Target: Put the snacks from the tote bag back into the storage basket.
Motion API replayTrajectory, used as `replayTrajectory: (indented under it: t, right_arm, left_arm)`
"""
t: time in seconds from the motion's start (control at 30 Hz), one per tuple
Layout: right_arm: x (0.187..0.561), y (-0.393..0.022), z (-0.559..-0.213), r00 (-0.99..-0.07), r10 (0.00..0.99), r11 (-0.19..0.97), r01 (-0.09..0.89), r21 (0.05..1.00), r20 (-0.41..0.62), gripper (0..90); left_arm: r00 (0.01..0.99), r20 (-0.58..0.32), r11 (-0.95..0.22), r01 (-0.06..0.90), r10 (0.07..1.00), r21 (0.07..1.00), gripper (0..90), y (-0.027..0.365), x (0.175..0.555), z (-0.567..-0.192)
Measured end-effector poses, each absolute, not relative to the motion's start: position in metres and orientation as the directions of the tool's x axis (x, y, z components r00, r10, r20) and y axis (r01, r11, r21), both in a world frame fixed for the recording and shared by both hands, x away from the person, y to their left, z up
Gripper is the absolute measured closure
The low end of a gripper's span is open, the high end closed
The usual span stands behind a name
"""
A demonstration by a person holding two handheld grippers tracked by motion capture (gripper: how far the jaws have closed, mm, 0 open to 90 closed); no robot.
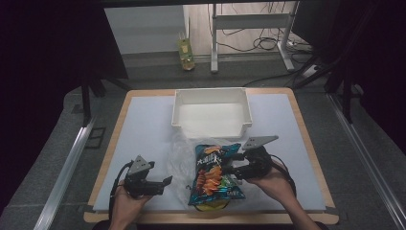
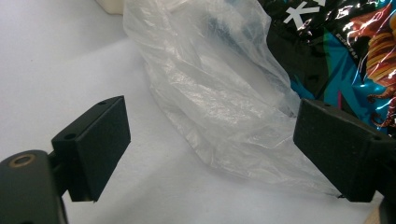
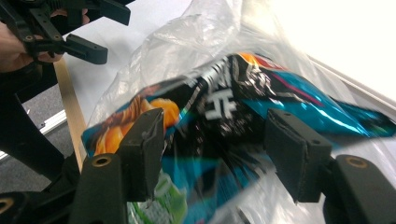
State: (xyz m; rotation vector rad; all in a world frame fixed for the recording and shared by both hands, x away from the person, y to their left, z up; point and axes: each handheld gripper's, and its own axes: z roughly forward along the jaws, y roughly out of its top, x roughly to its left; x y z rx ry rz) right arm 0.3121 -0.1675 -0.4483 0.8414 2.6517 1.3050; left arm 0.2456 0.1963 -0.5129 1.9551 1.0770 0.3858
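Observation:
A shiny blue and black chip bag (image 1: 214, 175) (image 2: 345, 51) (image 3: 243, 107) lies at the near middle of the table, partly on a crumpled clear plastic bag (image 1: 178, 160) (image 2: 210, 84) (image 3: 187, 32). My right gripper (image 1: 231, 170) (image 3: 215, 126) is at the chip bag's right edge, its jaws apart on either side of the bag's end, and the pads are not seen pressing on it. My left gripper (image 1: 164, 186) (image 2: 212, 121) (image 3: 105, 30) stands open just left of the plastic bag, with its wide jaws facing the film and nothing gripped.
A white rectangular bin (image 1: 210, 91) stands empty at the far middle of the white mat (image 1: 143, 124). The wooden table edge (image 1: 210, 218) runs close under both hands. A yellow bottle (image 1: 186, 55) stands on the floor beyond the table.

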Motion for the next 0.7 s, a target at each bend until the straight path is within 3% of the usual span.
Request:
replayTrajectory:
  t: [0.3, 0.37, 0.4, 0.63, 0.7]
  right_arm:
    - [0.318, -0.133, -0.456, -0.861, 0.491, 0.548, 0.421, 0.723, 0.129, 36.3]
    - [0.319, -0.127, -0.463, -0.862, 0.493, 0.572, 0.422, 0.703, 0.116, 45.4]
    - [0.319, -0.127, -0.463, -0.862, 0.493, 0.572, 0.422, 0.703, 0.116, 45.4]
    - [0.323, -0.131, -0.468, -0.851, 0.504, 0.577, 0.458, 0.676, 0.148, 67.9]
    - [0.324, -0.133, -0.469, -0.847, 0.506, 0.572, 0.472, 0.67, 0.165, 70.0]
  left_arm:
    - [0.594, -0.095, -0.308, 0.54, 0.799, 0.783, 10.4, 0.194, 0.246, -0.514]
    - [0.591, -0.101, -0.301, 0.542, 0.801, 0.784, 10.4, 0.193, 0.246, -0.514]
    - [0.591, -0.101, -0.301, 0.543, 0.8, 0.784, 10.4, 0.193, 0.246, -0.514]
    - [0.598, -0.093, -0.317, 0.542, 0.796, 0.778, 10.5, 0.191, 0.246, -0.515]
    - [0.601, -0.091, -0.322, 0.542, 0.794, 0.776, 10.5, 0.19, 0.246, -0.516]
